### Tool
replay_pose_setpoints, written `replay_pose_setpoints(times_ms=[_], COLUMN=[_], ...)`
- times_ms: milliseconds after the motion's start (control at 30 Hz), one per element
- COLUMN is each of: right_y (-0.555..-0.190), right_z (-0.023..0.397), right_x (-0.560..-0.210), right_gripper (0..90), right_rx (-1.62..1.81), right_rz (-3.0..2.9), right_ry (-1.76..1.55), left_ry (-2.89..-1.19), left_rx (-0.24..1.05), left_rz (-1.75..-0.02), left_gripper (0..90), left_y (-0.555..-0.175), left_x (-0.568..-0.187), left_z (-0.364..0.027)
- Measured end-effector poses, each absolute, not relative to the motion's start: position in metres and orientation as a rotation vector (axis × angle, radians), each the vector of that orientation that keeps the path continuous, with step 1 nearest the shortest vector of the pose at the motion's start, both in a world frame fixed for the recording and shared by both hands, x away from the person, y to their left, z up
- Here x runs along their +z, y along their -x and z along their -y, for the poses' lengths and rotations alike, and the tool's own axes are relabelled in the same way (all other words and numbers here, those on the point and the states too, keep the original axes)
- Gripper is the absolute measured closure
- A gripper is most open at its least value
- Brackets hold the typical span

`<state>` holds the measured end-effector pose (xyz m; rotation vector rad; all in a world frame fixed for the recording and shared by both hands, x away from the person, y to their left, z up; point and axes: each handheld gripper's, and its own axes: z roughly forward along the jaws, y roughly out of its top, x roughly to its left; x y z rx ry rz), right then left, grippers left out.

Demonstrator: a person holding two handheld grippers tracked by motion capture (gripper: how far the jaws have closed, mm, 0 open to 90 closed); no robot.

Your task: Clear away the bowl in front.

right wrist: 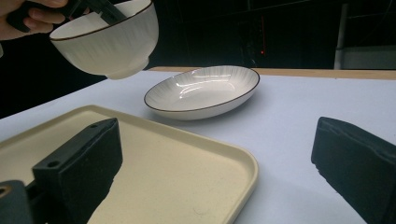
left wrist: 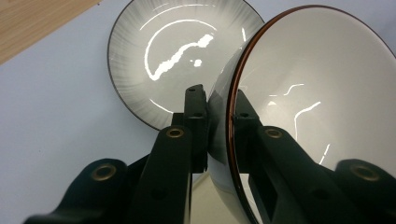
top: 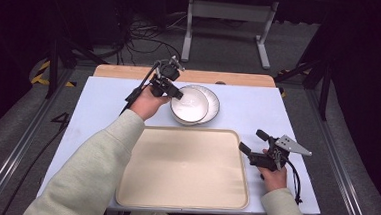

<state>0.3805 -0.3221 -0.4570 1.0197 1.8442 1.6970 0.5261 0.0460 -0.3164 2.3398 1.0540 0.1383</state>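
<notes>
A white ribbed bowl [top: 189,105] with a dark rim hangs in the air, tilted, above the table beyond the tray. My left gripper [top: 177,93] is shut on its near-left rim, one jaw inside and one outside; the left gripper view shows the rim [left wrist: 227,116] pinched between the jaws. A shallow white plate [top: 212,101] with the same dark rim lies flat on the table just behind the bowl. In the right gripper view the bowl [right wrist: 109,39] is clearly off the table, left of the plate [right wrist: 203,91]. My right gripper [top: 251,140] stands open and empty at the tray's right edge.
A large beige tray [top: 184,170] with a raised rim lies bare at the front centre of the pale blue table [top: 103,107]. A wooden strip [top: 130,72] runs along the table's far edge. Metal frame rails flank the table on both sides.
</notes>
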Motion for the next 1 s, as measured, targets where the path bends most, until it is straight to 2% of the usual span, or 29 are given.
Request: replay_pose_setpoints(times_ms=[1000], right_y=[-0.381], right_z=[0.321], right_x=[-0.457], right_gripper=[2.4], right_rx=[1.708], right_rz=[-1.853], right_ry=[-1.025], left_ry=[-2.438], left_rx=[0.121], left_rz=[-0.858], left_gripper=[82.0], left_y=[-0.475], left_x=[-0.304], left_z=[-0.062])
